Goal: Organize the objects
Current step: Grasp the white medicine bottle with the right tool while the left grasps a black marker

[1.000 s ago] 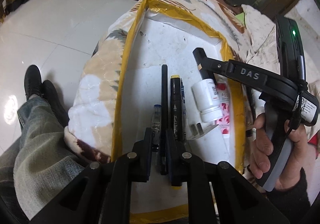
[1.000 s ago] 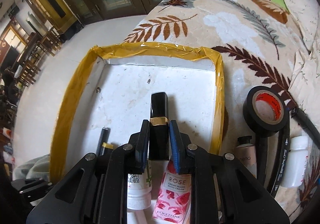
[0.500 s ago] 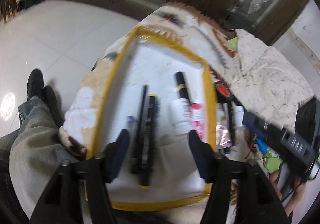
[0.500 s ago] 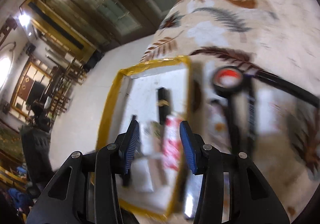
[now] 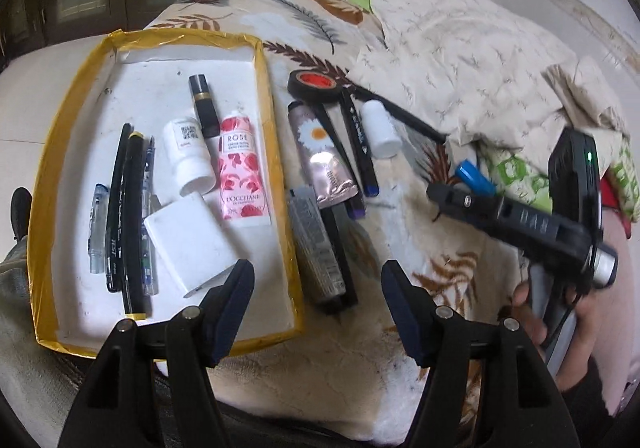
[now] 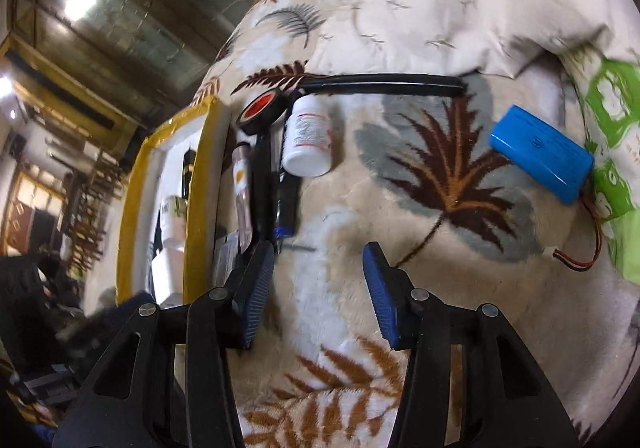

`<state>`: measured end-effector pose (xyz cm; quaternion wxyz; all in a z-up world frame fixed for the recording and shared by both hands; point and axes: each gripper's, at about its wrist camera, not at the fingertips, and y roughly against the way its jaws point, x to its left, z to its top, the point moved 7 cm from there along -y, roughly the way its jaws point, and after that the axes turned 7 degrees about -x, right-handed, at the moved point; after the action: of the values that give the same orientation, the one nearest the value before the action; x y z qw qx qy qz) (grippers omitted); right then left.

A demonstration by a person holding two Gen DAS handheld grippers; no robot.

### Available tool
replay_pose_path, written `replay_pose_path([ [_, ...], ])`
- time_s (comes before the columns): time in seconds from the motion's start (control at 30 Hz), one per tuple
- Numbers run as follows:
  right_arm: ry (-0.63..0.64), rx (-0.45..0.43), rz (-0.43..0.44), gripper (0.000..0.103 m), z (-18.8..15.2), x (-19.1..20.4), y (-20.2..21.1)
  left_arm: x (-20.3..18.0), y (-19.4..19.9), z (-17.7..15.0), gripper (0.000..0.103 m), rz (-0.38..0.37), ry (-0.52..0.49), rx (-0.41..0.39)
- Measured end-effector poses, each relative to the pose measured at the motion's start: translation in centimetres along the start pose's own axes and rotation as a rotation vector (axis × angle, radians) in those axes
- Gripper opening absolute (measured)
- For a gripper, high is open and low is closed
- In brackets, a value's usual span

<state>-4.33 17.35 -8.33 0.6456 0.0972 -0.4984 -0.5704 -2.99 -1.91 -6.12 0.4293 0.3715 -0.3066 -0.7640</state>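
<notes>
Yellow-taped white tray [image 5: 276,135] of pens and tubes; both grippers [image 5: 316,288] [image 6: 318,280] just spread, empty.

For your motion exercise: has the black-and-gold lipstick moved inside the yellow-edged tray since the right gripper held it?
No. The lipstick lies where it was, above the rose tube in the tray.

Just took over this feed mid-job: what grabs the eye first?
The yellow-taped white tray on the leaf-print blanket, already holding pens, a black lipstick and a pink rose hand cream tube. Right of it lie a black tape roll and more tubes. A bright blue battery pack sits apart, far right.
</notes>
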Motion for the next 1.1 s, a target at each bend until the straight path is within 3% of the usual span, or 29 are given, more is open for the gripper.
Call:
replay_pose_path([
  [0.17,-0.019,0.004,0.019,0.046,1.4,0.4,-1.2,0.6,-0.5,-0.6,0.066,0.0,0.02,0.028],
  [0.47,0.022,0.01,-0.053,0.046,6.0,2.3,-5.7,0.8,0.9,0.5,0.066,-0.066,0.073,-0.028],
  [0.53,0.043,0.02,-0.084,0.046,5.9,2.1,-6.6,0.7,0.9,1.2,0.066,-0.08,0.091,-0.029],
  [0.6,0.012,0.033,-0.097,0.036,5.3,1.4,-6.7,0.7,0.4,2.2,0.064,-0.061,0.092,-0.03],
  [0.7,0.002,0.025,-0.097,0.036,4.3,0.8,-5.3,0.0,-0.6,3.8,0.064,-0.072,0.103,-0.013],
  [0.93,-0.016,0.003,-0.136,0.036,1.0,-2.3,-0.8,-4.7,-4.3,8.4,0.061,-0.083,0.022,0.019],
  [1.0,-0.046,0.004,-0.108,0.036,0.2,-3.0,-0.4,-5.8,-6.2,9.6,0.06,-0.075,0.008,0.043],
  [1.03,-0.049,0.001,-0.102,0.036,0.1,-3.1,-0.4,-6.3,-7.4,10.1,0.059,-0.066,-0.007,0.055],
  [1.1,-0.06,-0.002,-0.095,0.036,0.1,-3.3,-0.3,-6.7,-9.5,10.7,0.047,-0.021,-0.035,0.088],
])
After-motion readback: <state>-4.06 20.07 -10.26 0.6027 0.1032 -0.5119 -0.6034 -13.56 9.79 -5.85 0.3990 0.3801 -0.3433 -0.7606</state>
